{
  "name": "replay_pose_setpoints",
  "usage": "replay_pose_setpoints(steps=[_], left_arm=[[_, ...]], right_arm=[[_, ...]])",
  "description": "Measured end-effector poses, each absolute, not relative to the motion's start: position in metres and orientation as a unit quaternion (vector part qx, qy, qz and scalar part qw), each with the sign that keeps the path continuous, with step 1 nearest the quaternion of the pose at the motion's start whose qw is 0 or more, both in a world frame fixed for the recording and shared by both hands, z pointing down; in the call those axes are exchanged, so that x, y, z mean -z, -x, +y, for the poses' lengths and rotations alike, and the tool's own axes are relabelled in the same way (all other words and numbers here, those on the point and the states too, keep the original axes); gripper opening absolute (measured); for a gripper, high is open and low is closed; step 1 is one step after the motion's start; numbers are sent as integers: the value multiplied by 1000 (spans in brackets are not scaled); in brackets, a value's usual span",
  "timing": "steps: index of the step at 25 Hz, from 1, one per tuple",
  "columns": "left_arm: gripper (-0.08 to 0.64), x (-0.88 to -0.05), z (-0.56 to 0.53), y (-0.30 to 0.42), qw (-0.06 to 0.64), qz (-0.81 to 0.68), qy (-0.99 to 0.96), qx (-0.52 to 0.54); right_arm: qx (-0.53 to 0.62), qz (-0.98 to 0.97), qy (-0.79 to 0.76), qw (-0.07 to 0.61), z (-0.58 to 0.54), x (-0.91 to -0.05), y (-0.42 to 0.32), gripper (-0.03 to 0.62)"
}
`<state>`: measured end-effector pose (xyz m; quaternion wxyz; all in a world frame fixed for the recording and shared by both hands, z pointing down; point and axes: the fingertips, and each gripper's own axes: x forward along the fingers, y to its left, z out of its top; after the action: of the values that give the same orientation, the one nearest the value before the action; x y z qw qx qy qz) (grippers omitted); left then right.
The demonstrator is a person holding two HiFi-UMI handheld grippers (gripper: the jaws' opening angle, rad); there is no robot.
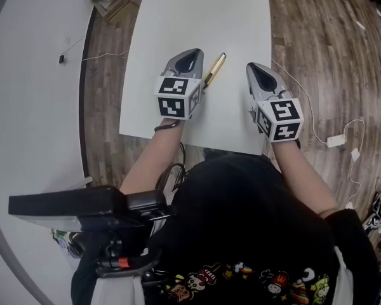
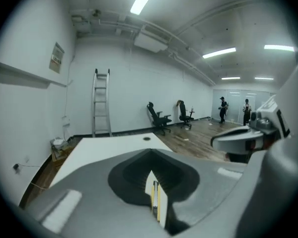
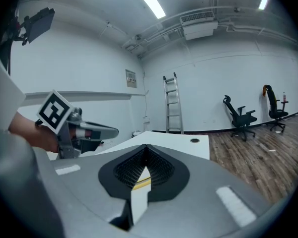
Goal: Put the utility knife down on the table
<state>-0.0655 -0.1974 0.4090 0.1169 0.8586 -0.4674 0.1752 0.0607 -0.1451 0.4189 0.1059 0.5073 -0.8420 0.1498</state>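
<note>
L gripper (image 1: 189,56) hangs over the white table (image 1: 178,18), a bit left of centre. Its jaws are closed up: the tips meet at a point w/ only a thin wedge of gap behind them. Nothing is pinched in there. In the left gripper view the utility knife (image 2: 157,202) shows through that wedge as a yellow-and-black strip w/ bare tabletop either side, so it lies below the jaws, not in them.

From the head view the knife lies flat on the table at an angle. Its far end points up & to the right. Its near end is hidden right at the L gripper's right flank, by the marker cube (image 1: 178,97). So the knife is just beside, partly under, the L gripper. Can't tell whether the gripper body touches it.

R gripper (image 1: 257,70) hovers over the table's right part, near the edge. It's closed up too: tips together, same narrow wedge, holding nothing. In the right gripper view a yellow sliver of the knife on the tabletop shows through that wedge.

The knife sits between the two grippers, much closer to L, w/ a strip of bare white table between it & R. Both grippers point away from the person, approx parallel, w/ a forearm behind each.
</note>
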Motion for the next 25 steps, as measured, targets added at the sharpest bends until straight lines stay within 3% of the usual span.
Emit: replay_pose_setpoints(steps=[6,25], left_arm=[[0,-321,-172,118,32,-564,-824,-45],[0,-318,-138,166,43,-604,-795,-40]], right_arm=[[-125,-855,-491,107,-146,-400,-33,23],[-79,-862,-493,88,-151,-361,-5,23]])
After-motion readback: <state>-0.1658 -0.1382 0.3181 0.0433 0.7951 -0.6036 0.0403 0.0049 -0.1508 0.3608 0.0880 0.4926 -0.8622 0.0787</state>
